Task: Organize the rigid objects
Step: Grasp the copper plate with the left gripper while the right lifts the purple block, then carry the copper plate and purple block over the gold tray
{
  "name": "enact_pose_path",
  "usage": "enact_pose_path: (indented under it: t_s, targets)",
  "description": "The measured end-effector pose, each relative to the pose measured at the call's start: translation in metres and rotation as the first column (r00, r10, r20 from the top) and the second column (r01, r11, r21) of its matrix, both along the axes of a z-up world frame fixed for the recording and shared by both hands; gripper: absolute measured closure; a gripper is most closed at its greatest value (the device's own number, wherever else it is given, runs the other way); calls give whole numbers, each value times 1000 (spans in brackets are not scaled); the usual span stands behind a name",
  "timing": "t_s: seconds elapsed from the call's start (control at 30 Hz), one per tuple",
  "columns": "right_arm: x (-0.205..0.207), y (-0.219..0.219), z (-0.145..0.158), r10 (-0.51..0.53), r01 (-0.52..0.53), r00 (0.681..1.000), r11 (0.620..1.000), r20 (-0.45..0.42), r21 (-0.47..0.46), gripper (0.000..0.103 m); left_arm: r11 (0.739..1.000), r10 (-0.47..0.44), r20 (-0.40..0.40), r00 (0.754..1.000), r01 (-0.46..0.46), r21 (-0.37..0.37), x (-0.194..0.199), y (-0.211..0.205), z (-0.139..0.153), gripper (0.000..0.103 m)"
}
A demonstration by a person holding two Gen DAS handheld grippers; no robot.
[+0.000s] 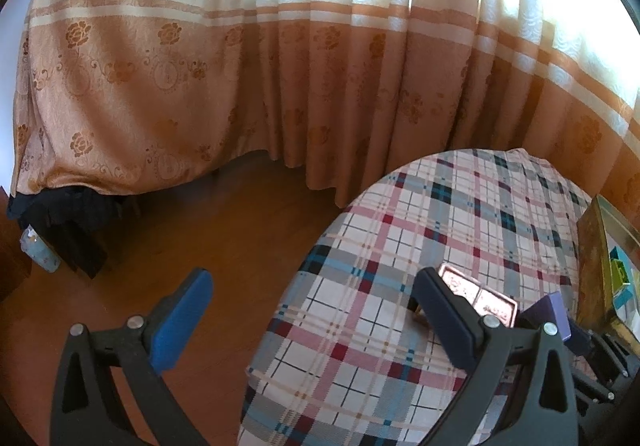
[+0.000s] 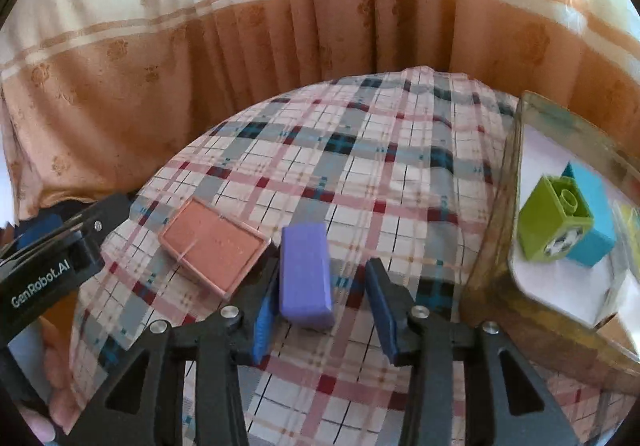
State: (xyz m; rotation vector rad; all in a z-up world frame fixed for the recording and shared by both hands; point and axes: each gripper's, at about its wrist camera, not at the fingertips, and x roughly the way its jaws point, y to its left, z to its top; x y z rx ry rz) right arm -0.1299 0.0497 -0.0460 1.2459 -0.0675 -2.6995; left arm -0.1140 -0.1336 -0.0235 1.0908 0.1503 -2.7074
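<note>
The left gripper [image 1: 308, 320] angles downward over the left edge of the round table [image 2: 360, 150], which is covered in a plaid cloth; its jaws stand wide apart with nothing between them, one finger over the wooden floor [image 1: 224, 230], the other over the cloth. In the right wrist view a hand [image 2: 48, 374] grips its black handle at the table's left edge.

A flat pink case [image 2: 214, 246] lies on the cloth near that edge. Just to its right lies a purple block [image 2: 306, 274], close to the near edge of the table.

The right gripper [image 2: 320, 312] also tilts downward, its jaws parted around the purple block: the left pad sits right beside the block, the right pad stands clear of it, so the block rests released on the cloth.

At the table's right edge stands a clear box [image 2: 516, 182] holding a green block [image 2: 554, 224] against a blue block [image 2: 592, 214].
</note>
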Motion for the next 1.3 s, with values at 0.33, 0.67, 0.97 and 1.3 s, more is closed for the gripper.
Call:
enact_pose_path:
  t_s: [0.33, 0.67, 0.97, 1.3]
  targets:
    - [-5, 10, -1, 35, -34, 999, 997, 4, -67, 81, 992, -125, 8, 992, 125, 4, -2, 23, 5, 0]
    - [47, 50, 3, -43, 36, 999, 981, -34, -189, 81, 948, -319, 70, 945, 317, 29, -17, 63, -6, 1]
    - [43, 62, -6, -68, 69, 998, 969, 12, -238, 81, 934, -341, 211, 916, 356, -37, -37, 88, -27, 2]
    - [45, 67, -6, -65, 66, 998, 969, 12, -236, 81, 950, -291, 183, 939, 307, -62, -33, 82, -28, 26]
